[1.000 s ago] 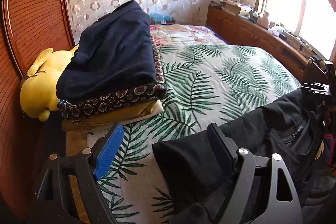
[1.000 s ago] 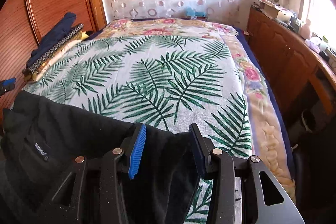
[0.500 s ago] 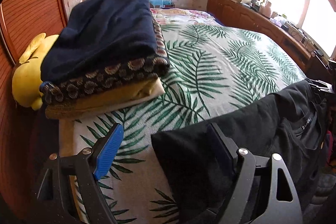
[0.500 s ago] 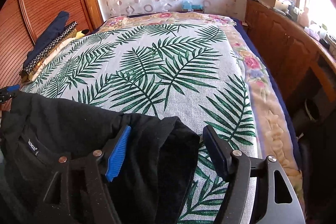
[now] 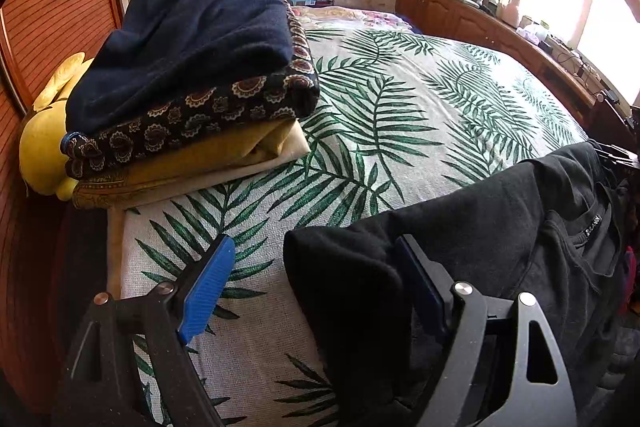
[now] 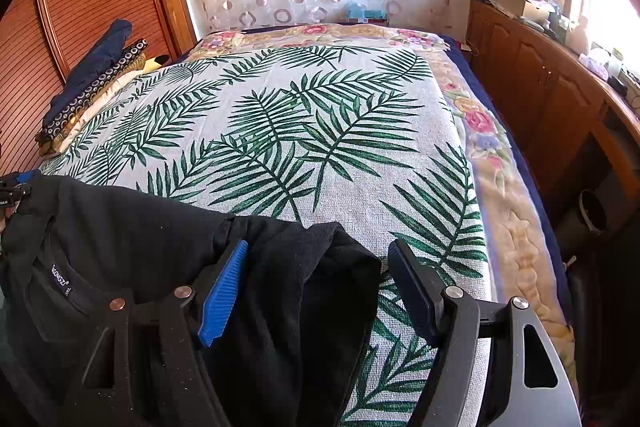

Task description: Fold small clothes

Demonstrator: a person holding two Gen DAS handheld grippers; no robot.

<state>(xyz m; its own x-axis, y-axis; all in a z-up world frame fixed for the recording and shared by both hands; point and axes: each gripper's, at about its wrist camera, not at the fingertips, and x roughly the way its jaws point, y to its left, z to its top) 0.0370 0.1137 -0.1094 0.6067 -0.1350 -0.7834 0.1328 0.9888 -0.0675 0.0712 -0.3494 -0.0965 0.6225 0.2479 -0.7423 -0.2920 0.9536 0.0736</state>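
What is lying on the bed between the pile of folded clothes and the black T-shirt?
Nothing: in the left wrist view, only the bare palm-leaf bedspread lies between the stack of folded clothes and the black T-shirt.

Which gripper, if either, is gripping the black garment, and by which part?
Neither. The left gripper and right gripper both stand open around the outer ends of the black cotton T-shirt, which lies on the palm-leaf bedspread; no pad presses it.
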